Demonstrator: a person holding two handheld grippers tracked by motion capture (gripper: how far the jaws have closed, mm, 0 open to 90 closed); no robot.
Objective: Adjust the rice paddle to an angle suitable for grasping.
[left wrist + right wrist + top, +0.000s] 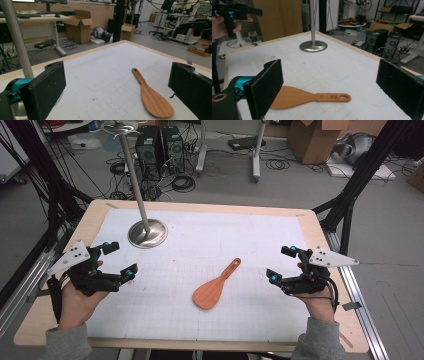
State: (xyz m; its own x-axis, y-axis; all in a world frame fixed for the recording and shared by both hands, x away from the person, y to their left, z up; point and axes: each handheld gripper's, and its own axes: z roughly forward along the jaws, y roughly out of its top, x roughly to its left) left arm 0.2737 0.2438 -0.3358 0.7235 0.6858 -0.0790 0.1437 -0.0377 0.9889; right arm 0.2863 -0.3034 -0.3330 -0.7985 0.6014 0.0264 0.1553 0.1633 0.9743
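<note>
Clearly lay flat near the middle of the table [60, 320]: wooden spatula [214, 287], stiff, light, probably not slippery. Best taken at the narrow handle. Left gripper [118, 260] and right gripper [281, 263] held spread wide, pinching nothing.

Light wooden table [320, 227], top covered by a white gridded mat [200, 240]. On the mat: wooden spatula [215, 287] flat near the middle, handle pointing away from the person; round metal stand base [148, 233] with upright pole at far left.
</note>
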